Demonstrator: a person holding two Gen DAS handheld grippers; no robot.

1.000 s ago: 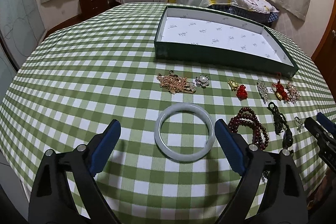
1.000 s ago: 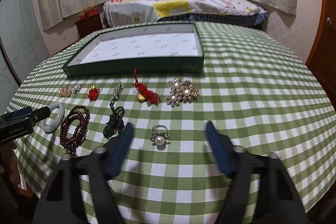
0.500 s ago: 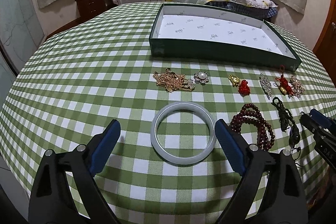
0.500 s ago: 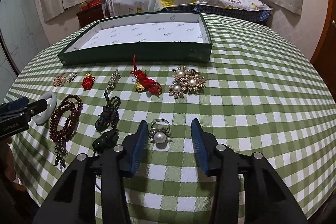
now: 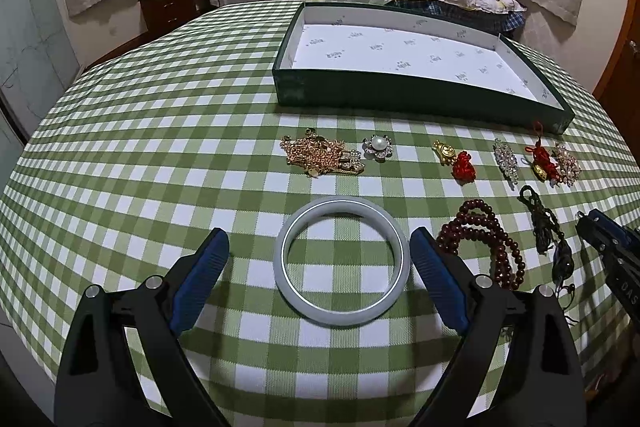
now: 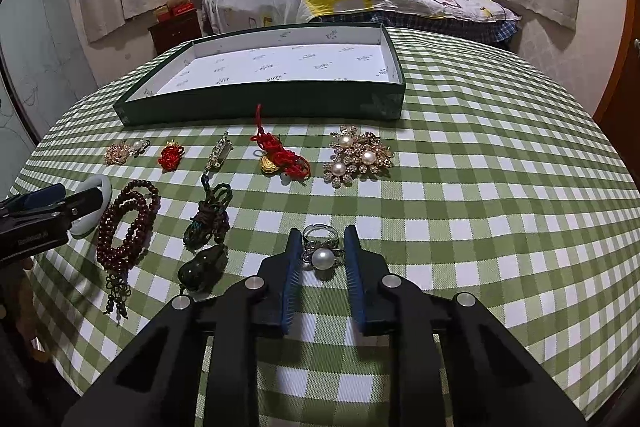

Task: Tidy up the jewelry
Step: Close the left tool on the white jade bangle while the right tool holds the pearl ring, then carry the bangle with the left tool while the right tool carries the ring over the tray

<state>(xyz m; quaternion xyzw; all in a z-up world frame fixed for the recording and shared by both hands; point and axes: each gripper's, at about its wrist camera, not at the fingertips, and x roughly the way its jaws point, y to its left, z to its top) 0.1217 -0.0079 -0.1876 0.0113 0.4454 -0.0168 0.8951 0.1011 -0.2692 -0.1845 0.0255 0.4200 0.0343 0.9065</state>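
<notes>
Worktop [image 6: 500,155]: round, under a green-and-white checked cloth; jewelry lies in two loose rows on the near side of the box.
Box [image 6: 260,103]: shallow, dark green outside, white printed lining, nothing in it; sits beyond the jewelry.
Pearl ring [image 6: 322,253]: silver band lying toward the box, one round white pearl on a sparkly setting; flat on the cloth, between the right gripper's pads.
Right gripper [image 6: 319,259]: jaws have just been closing and stand narrow, blue pads close on either side of the ring; cannot tell whether they press on it yet.
Bangle [image 5: 343,261]: pale grey-white, smooth, thick ring, flat on the cloth.
Left gripper [image 5: 318,269]: jaws spread wide, one pad each side of the bangle, both clear of it; holds nothing.
Bead strand [image 6: 126,223]: dark red-brown round beads, looped, small tassel at the near end; just right of the bangle.
Dark cord pendant [image 6: 206,227]: green-black knotted cord with a dark gourd-shaped stone; between bead strand and ring.
Far row, right wrist view: pearl-and-gold brooch [image 6: 360,157], red cord with gold charm [image 6: 280,157], crystal bar pin [image 6: 219,153], small red knot [image 6: 171,155].
Gold chain heap [image 5: 316,155]: tangled, at the row's left end beside a small pearl flower brooch [image 5: 377,147].
</notes>
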